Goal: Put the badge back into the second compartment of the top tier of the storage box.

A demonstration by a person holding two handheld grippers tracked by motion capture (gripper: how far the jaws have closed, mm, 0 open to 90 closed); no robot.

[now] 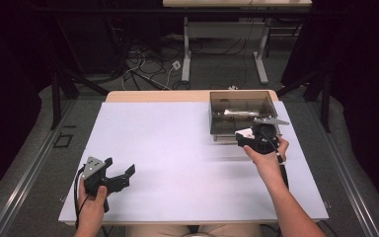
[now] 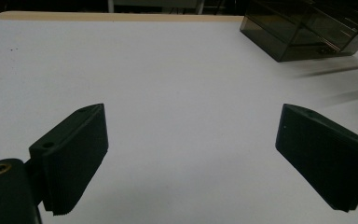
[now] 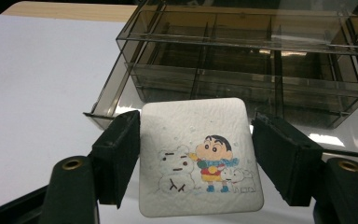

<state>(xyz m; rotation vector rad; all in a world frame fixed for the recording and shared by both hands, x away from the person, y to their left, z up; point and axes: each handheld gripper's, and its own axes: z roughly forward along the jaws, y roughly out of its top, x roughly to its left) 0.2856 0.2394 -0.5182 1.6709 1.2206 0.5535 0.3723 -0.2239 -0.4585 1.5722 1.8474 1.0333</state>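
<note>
Coaster [image 3: 200,158], white with a cartoon print, sits clamped flat between the jaws of the right hand-held gripper [image 1: 249,136], edges pinched on both sides. It's up at two o'clock on the white surface [image 1: 177,148], just beside the smoky clear organizer box [image 1: 239,116]. Down at seven o'clock, the left hand-held gripper [image 1: 121,173] rests with jaws spread wide, nothing in them.
</note>
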